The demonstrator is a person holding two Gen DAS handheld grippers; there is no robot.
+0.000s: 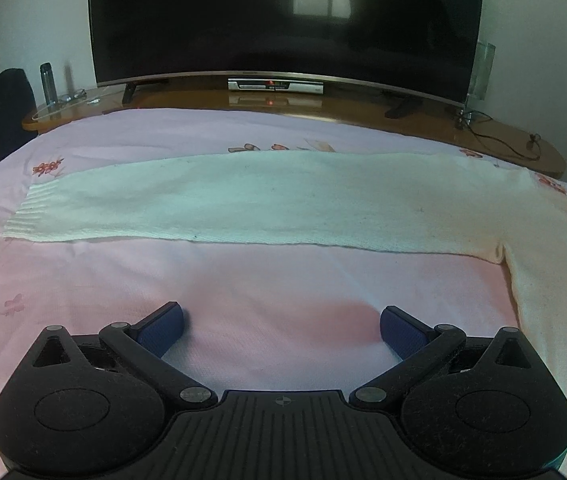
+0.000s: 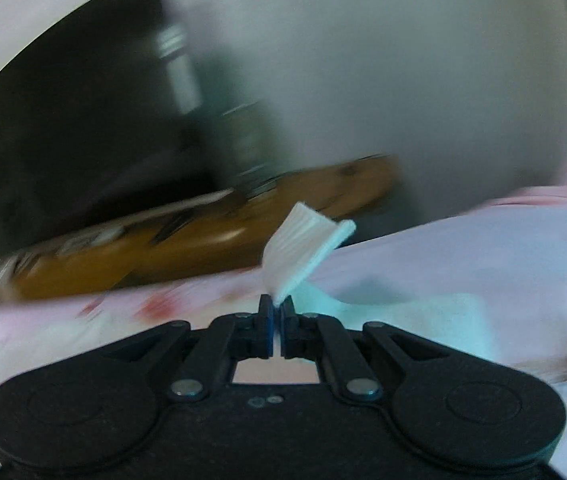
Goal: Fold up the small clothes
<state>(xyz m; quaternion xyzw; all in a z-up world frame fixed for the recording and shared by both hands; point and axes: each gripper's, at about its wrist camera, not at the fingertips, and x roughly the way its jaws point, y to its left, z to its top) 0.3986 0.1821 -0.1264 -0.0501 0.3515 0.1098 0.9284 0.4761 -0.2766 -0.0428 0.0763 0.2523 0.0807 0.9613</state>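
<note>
Pinched between the nearly closed jaws of the right gripper [image 2: 278,307], a ribbed cuff [image 2: 303,246] of the white sweater [image 1: 267,200] stands up off the pink bedsheet [image 1: 243,280]. Its other sleeve lies flat across the bed ahead of the left gripper [image 1: 281,330], which hangs wide open and empty. Judging by the blur, carry that cuff across steadily, keeping the grip tight so the knit lands smooth.

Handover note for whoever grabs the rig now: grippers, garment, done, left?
Left gripper: open, empty, low over the pink bedsheet, short of the sleeve.
Right gripper: shut on a ribbed cuff, lifted off the bed; view blurred by motion.
White sweater: flat on the bed, near sleeve stretched out sideways.
Done: one cuff picked up.
Left: fold both sleeves in, then the body.
</note>
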